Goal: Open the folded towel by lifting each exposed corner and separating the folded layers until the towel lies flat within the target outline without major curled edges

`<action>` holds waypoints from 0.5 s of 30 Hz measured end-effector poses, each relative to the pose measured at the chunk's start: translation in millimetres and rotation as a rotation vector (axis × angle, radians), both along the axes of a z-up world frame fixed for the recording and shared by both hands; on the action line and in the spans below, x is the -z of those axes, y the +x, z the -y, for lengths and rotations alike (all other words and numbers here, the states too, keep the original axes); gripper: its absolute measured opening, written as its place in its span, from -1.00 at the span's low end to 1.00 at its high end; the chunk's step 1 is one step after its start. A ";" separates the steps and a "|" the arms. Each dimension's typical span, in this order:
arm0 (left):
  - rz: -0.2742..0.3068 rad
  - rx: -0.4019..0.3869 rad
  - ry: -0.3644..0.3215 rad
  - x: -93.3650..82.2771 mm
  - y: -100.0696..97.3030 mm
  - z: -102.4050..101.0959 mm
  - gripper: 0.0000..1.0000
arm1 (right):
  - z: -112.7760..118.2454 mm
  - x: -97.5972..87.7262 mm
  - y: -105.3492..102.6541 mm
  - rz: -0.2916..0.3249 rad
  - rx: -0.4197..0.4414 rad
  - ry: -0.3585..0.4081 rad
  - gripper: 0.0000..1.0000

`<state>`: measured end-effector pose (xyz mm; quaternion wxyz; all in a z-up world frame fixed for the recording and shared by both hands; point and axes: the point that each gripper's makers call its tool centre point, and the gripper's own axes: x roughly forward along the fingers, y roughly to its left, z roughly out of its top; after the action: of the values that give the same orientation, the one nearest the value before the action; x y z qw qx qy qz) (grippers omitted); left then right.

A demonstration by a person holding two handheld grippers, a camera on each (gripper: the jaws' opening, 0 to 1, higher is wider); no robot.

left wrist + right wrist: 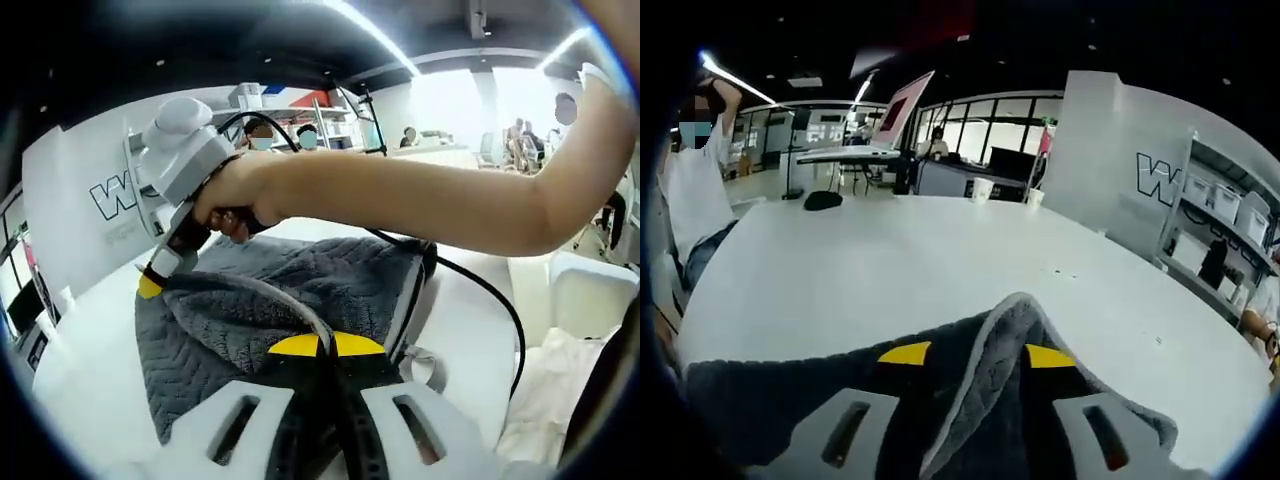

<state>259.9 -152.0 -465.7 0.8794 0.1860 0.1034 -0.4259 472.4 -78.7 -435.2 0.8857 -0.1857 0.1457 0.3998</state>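
Lettering beginning with a bold dark "W" is showing on the white wall panel [1160, 180], the rest being cut off. Grey towel [260, 310], plush with a quilted zigzag stitch and a paler smooth border, is lying partly folded on the glossy white bench [890, 270]. Left hand-held gripper [322, 345] is closing its yellow-tipped jaws on a raised towel edge, and the right hand-held gripper [978, 354] is pinching a peaked fold between its own.
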 end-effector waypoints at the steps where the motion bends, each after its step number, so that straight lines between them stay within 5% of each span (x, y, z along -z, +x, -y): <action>1: 0.000 0.000 -0.002 -0.1 -0.1 0.2 -0.98 | 0.2 0.2 0.2 0.000 0.001 0.000 -0.44; 15: 0.005 -0.001 -0.002 -0.9 0.1 0.7 -0.98 | 7.5 5.3 3.0 0.005 0.006 -0.014 -0.77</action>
<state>260.0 -152.6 -464.8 0.8800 0.1862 0.1012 -0.4250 475.5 -86.2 -440.6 0.8860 -0.1924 0.1465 0.3957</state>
